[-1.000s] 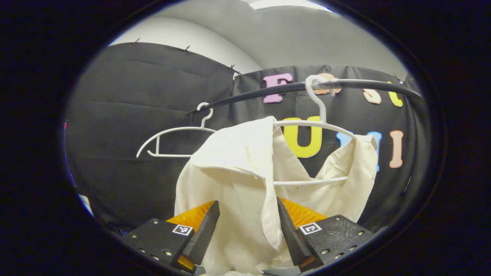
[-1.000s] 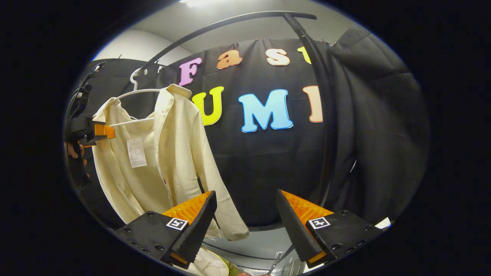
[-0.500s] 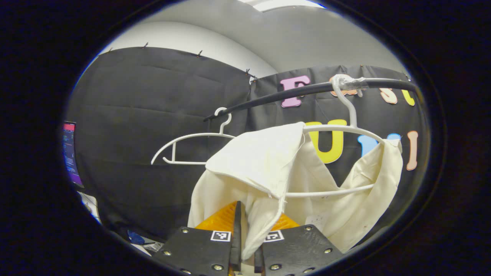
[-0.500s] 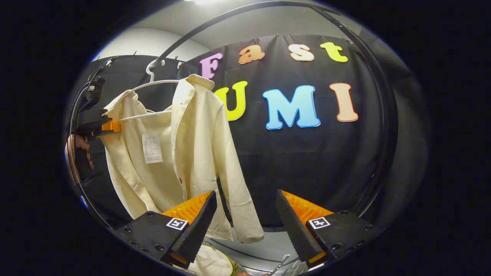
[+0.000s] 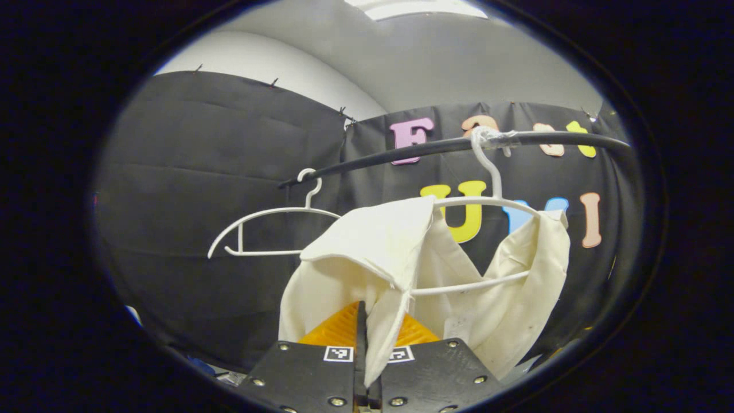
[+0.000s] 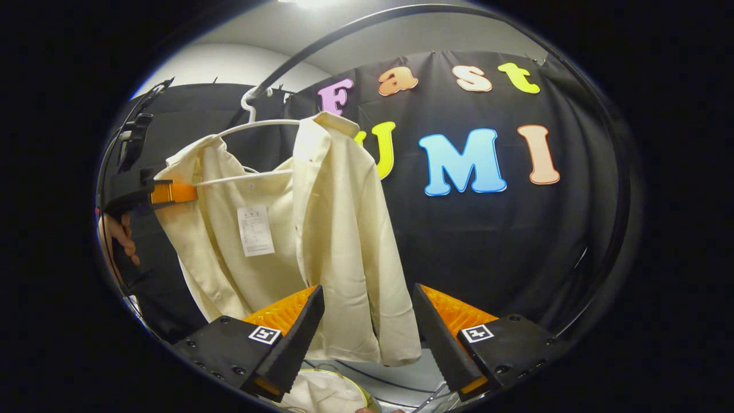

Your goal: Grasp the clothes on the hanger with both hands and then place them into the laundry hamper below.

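I see a second white hanger [image 5: 269, 229] hanging bare from the far end of the black rail [image 5: 401, 154] — its hook is over the bar, well to one side. The rail arches overhead as a curved black tube [image 6: 355, 34] in the right gripper view. Behind it all I see pale wall [image 5: 275, 63] and a bright ceiling light [image 5: 418, 7] — nothing sharper.

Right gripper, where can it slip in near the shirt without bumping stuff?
Free: beside the shirt's hanging sleeve, before the black cloth, where the open right gripper points. Crowded: the far shoulder, where the left gripper pinches fabric, and up top by the hanger and rail.
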